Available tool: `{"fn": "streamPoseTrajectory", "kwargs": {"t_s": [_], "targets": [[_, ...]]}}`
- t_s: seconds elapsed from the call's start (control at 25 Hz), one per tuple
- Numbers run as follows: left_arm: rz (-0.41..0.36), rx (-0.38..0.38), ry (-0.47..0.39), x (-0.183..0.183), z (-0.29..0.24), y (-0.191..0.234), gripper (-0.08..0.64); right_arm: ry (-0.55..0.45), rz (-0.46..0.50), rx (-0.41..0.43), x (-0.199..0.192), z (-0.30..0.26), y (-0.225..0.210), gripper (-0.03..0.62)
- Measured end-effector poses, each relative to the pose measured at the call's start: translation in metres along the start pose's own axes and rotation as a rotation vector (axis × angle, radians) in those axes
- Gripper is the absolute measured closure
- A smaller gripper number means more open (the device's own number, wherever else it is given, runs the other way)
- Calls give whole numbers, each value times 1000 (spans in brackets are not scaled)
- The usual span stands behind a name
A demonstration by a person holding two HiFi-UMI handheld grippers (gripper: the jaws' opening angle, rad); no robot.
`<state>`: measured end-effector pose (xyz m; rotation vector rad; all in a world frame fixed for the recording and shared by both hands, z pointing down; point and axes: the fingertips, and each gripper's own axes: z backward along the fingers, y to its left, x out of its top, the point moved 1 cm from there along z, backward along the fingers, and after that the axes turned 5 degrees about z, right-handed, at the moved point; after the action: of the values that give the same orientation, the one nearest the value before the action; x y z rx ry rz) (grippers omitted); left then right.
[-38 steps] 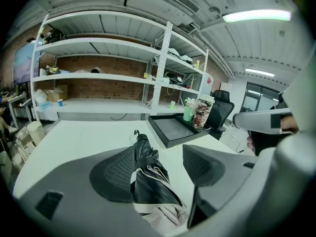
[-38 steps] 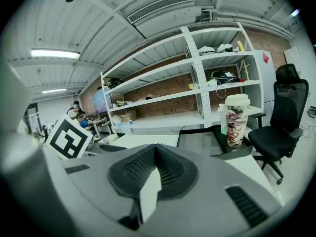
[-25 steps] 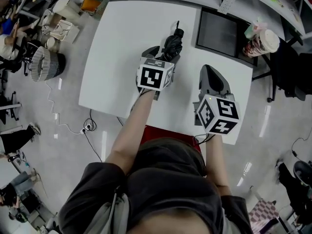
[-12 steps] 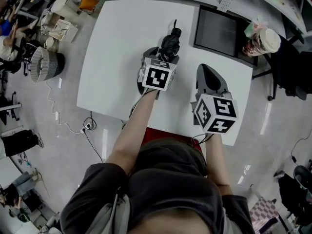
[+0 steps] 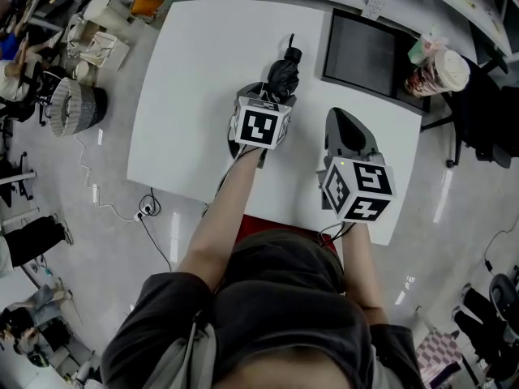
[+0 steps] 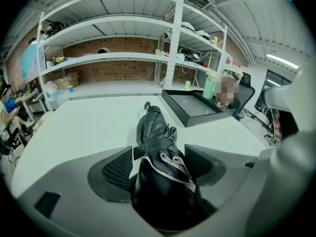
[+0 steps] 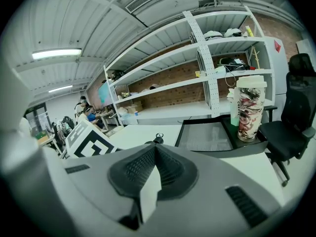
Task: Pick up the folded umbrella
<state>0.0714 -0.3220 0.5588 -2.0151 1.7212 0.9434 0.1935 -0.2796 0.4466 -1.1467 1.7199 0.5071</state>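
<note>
Now folded umbrella [image 6: 158, 167] clamped between left gripper [image 6: 160, 164] jaws.

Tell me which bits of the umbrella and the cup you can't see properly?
- Near end of the umbrella: head view, under the left tongs and their cube.
- Rest of the umbrella: right gripper view, behind the shut right tongs; only its tip shows.
- The cup: left gripper view, partly under a blur patch.

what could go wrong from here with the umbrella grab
1. The left gripper clamps the folded umbrella on loose fabric near one end, so it might slip or tip forward when lifted.
2. Its far tip lies near the black tray; a swing to the right may knock it.
</note>
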Motion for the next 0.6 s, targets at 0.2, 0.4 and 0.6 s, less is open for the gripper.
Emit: {"fn": "streamPoseTrajectory", "kwargs": {"t_s": [0.2,0.4,0.6], "targets": [[20,-7,37,-4,-1,2,242,7,4,-2,-1,-4,0,574],[13,-21,75,-6,-6,1,242,12,3,-5,-1,-5,2,574],[5,-33,115,-8,-14,-1,242,12,0,-13,-2,-7,-1,574]]}}
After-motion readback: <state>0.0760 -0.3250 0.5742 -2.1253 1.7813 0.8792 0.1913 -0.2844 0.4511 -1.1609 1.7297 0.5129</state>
